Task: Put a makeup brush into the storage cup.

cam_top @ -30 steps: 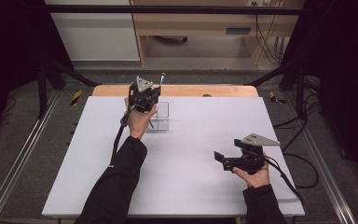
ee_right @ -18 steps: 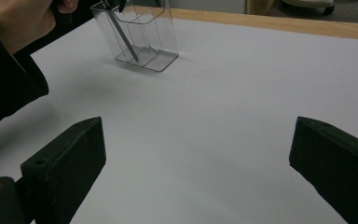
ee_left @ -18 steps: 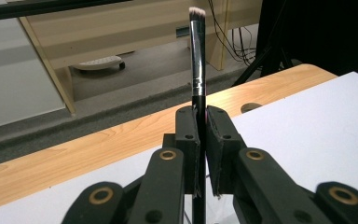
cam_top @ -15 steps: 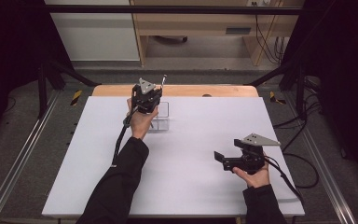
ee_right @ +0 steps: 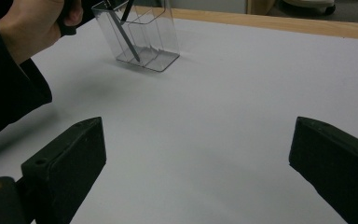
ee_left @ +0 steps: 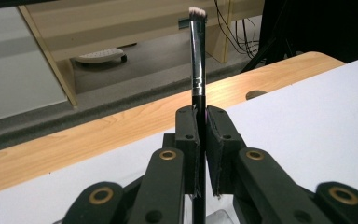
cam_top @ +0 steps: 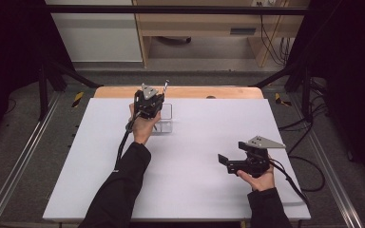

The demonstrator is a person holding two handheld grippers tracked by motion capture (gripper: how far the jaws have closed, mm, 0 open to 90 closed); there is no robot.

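A makeup brush (ee_left: 197,70) is being held clamped between the two black jaws of the left gripper (ee_left: 202,140), the pads being pressed together on its dark handle just below the silver ferrule. In the left gripper view the brush is being shown upright, its pale bristle tip pointing up past the far wooden edge of the table (ee_left: 98,135). In the high view the left gripper (cam_top: 148,102) is being held over the far left part of the white table surface (cam_top: 195,156), directly above a clear plastic organizer (cam_top: 164,118), with the brush's bristle end (cam_top: 165,84) sticking up and slightly to the right of the gripper. In the right gripper view the lower end of the brush handle (ee_right: 125,39) is being seen slanting down inside the clear organizer (ee_right: 142,35), in the left of its compartments, the tip being near or at the floor of the box; whether it is touching cannot be told. The left hand (ee_right: 32,23) is being seen beside the organizer. The right gripper (cam_top: 240,164) is being held low over the near right part of the table, well apart from the organizer, its jaws pointing left. Its jaws are being kept wide apart (ee_right: 196,154), with nothing between them but bare table.
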